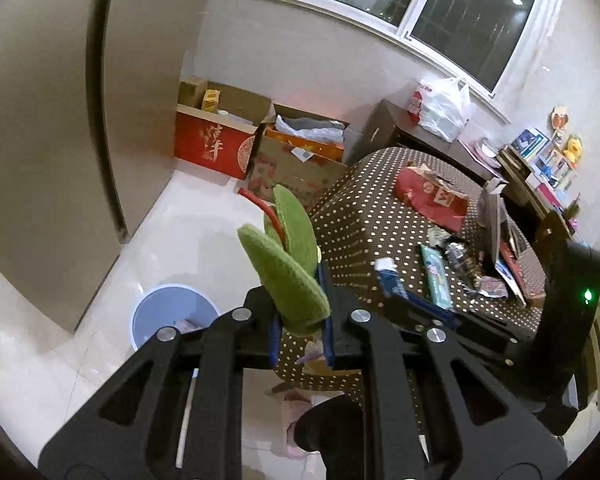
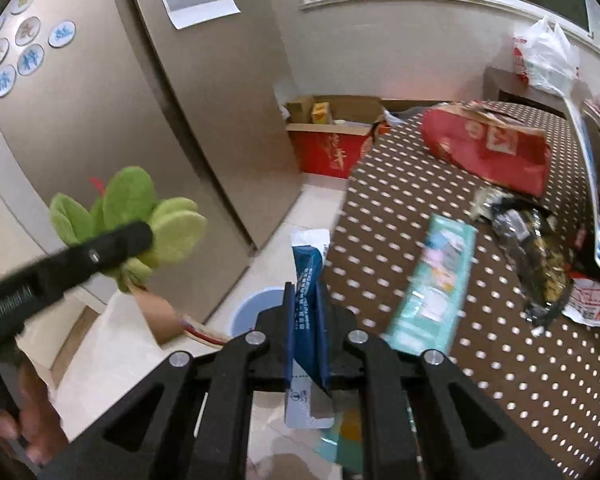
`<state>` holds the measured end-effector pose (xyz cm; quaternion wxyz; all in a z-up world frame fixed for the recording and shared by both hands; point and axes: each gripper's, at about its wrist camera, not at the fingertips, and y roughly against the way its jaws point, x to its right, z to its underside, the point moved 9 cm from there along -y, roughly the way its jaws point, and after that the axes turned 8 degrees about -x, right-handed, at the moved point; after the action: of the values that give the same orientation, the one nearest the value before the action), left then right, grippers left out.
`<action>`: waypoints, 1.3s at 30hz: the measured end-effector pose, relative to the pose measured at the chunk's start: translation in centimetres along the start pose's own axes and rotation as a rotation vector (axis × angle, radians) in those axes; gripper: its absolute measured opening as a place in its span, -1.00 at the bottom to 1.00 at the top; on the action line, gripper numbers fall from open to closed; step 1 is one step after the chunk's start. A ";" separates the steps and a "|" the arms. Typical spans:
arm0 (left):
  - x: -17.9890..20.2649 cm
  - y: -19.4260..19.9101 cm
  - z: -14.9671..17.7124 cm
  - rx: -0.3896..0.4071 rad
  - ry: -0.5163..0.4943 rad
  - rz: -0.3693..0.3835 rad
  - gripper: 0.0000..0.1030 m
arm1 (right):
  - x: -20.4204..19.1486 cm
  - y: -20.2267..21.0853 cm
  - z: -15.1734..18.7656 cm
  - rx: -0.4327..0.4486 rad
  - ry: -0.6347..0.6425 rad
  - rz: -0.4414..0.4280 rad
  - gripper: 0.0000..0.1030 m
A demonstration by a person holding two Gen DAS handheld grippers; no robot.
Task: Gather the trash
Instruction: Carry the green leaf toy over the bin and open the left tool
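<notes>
My left gripper (image 1: 300, 312) is shut on a green felt plant (image 1: 288, 264) with a red cord. In the right wrist view the same left gripper (image 2: 140, 244) holds the green felt plant (image 2: 140, 208) out over the floor, a brown paper cone (image 2: 160, 316) hanging under it. My right gripper (image 2: 305, 300) is shut on a blue and white wrapper (image 2: 308, 264), past the edge of the polka-dot table (image 2: 480, 360). A light blue bin (image 2: 252, 312) stands on the floor below; the bin (image 1: 172, 316) also shows in the left wrist view.
On the table lie a red bag (image 2: 492, 148), a teal packet (image 2: 436, 280), a black crinkled wrapper (image 2: 540, 256) and a white wrapper (image 2: 592, 304). A tall beige fridge (image 2: 140, 112) stands at the left. Cardboard boxes (image 1: 236, 140) sit by the far wall.
</notes>
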<state>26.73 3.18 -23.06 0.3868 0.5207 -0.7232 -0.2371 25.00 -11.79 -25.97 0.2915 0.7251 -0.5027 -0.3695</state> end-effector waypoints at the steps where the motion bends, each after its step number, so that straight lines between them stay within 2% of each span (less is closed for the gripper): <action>1: -0.1 -0.1 0.0 0.000 0.003 -0.006 -0.70 | 0.3 0.2 0.1 0.007 0.001 -0.003 -0.81; 6: -1.5 -0.4 -0.4 -0.002 0.034 -0.037 -0.72 | 1.6 0.9 0.7 0.047 0.051 0.078 -0.81; 8: -1.5 -0.4 -0.4 -0.001 0.031 -0.048 -0.72 | 1.6 1.1 0.7 0.055 0.064 0.078 -0.81; 13: -2.6 0.3 -0.5 0.015 0.039 -0.077 -0.72 | -0.2 2.0 0.4 0.086 0.102 0.044 -0.81; 15: -3.8 0.5 -0.7 0.021 0.058 -0.099 -0.72 | -1.8 1.9 -0.1 0.093 0.115 0.004 -0.81; 21: -7.2 0.5 -1.4 0.020 0.108 -0.134 -0.73 | -6.0 -0.4 -1.4 0.068 0.152 -0.097 -0.81; 27: -9.0 -1.0 -0.9 -0.017 0.119 -0.144 -0.72 | -8.1 -2.7 -2.8 0.047 0.163 -0.126 -0.81; 33: -10.3 -3.2 -0.4 -0.064 0.126 -0.153 -0.73 | -8.6 -4.2 -3.4 0.030 0.165 -0.135 -0.81; 39: -12.7 -5.2 -0.9 -0.089 0.137 -0.194 -0.73 | -9.3 -6.0 -4.3 0.024 0.161 -0.139 -0.81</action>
<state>32.44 13.35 -30.38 0.4333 0.5856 -0.6299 -0.2692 29.55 -0.82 -26.05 0.2958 0.7890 -0.4305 -0.3236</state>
